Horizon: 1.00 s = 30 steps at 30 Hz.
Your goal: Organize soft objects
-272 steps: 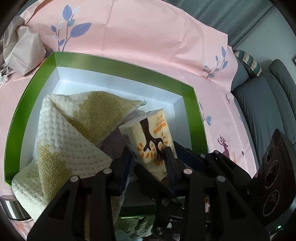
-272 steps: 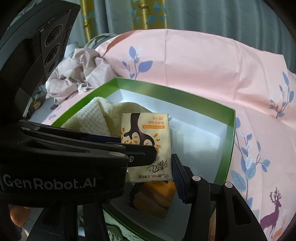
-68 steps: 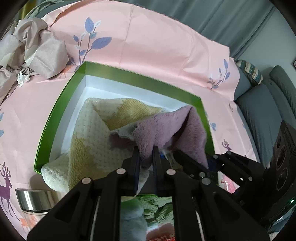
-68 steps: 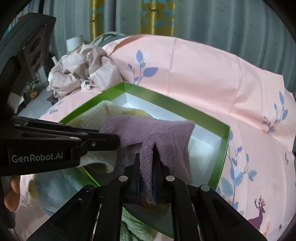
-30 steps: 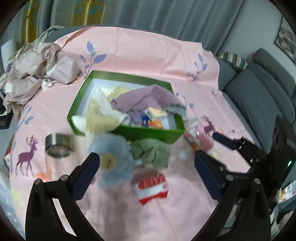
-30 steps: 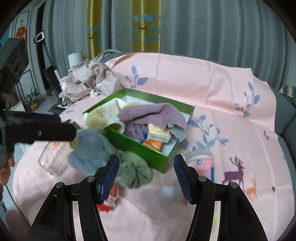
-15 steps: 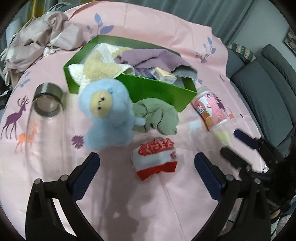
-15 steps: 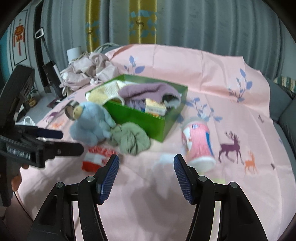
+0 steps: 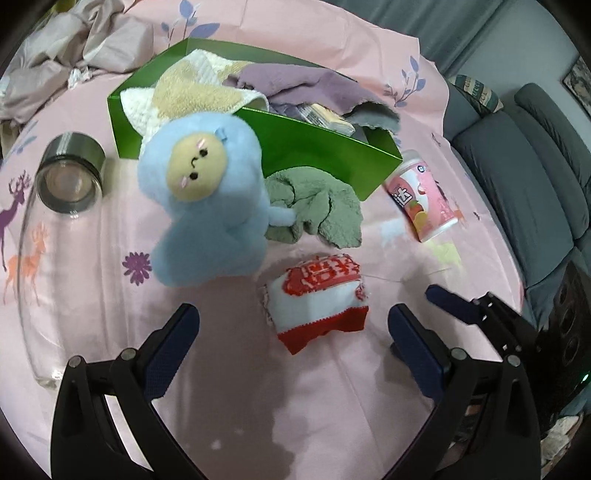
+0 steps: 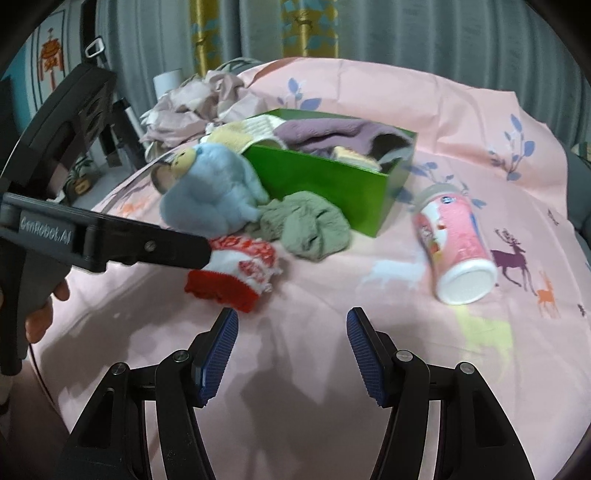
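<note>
Home living room, grey sofa [image 9: 524,177] beside the table, pleated curtains [image 10: 406,37] (deer-print yellow panel), pink tablecloth [image 10: 461,122]

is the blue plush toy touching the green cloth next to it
Touching. In the left wrist view the blue plush toy lies against the green cloth, its small limb resting on the cloth's folds with no pink sheet showing between them.

box [image 9: 325,144] green | plush [image 9: 214,206] light blue | sock [image 9: 317,299] red-white

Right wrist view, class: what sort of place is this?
Probably a home living room: a grey sofa, window curtains, and a pink deer-print cloth spread under a green box.
</note>
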### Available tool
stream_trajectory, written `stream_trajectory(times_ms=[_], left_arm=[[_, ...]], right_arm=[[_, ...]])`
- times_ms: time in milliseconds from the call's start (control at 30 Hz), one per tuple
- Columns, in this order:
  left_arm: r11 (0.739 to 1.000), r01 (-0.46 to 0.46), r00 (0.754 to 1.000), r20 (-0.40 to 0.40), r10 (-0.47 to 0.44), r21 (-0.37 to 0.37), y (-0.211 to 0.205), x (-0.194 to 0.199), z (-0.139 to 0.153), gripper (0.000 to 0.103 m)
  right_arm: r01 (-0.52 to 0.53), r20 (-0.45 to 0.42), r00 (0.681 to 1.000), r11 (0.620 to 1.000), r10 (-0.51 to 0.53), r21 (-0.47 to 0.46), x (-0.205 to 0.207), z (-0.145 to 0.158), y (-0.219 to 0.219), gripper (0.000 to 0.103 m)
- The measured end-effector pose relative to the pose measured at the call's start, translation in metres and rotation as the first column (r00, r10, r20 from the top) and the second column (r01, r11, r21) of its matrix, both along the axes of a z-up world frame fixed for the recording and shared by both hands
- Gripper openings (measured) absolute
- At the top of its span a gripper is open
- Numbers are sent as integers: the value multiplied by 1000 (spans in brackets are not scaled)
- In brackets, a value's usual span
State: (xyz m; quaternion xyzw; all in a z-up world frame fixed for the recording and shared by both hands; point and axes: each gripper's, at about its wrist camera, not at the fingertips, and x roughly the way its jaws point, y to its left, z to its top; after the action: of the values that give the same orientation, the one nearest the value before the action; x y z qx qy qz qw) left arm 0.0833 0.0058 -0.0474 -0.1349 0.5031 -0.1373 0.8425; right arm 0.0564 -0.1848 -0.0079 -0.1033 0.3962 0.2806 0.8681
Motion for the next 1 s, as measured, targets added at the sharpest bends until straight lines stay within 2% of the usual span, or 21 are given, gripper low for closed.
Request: stream_trajectory(times_ms=[467,633,1000], left_arm=[[999,25,1000,-18,-26,-41,-11,1,-5,102],[1000,12,1000,-26,-13,-28,-8,3,-9,102],[999,40,999,-30,-41,-31,-11,2,-11,102]], right_arm=[[-64,0,998,997,64,-31,-7,6,14,62],[-59,5,998,997,59,-43,-11,11,15,62],[-64,-65,996,998,64,-8,-2,3,26,62]])
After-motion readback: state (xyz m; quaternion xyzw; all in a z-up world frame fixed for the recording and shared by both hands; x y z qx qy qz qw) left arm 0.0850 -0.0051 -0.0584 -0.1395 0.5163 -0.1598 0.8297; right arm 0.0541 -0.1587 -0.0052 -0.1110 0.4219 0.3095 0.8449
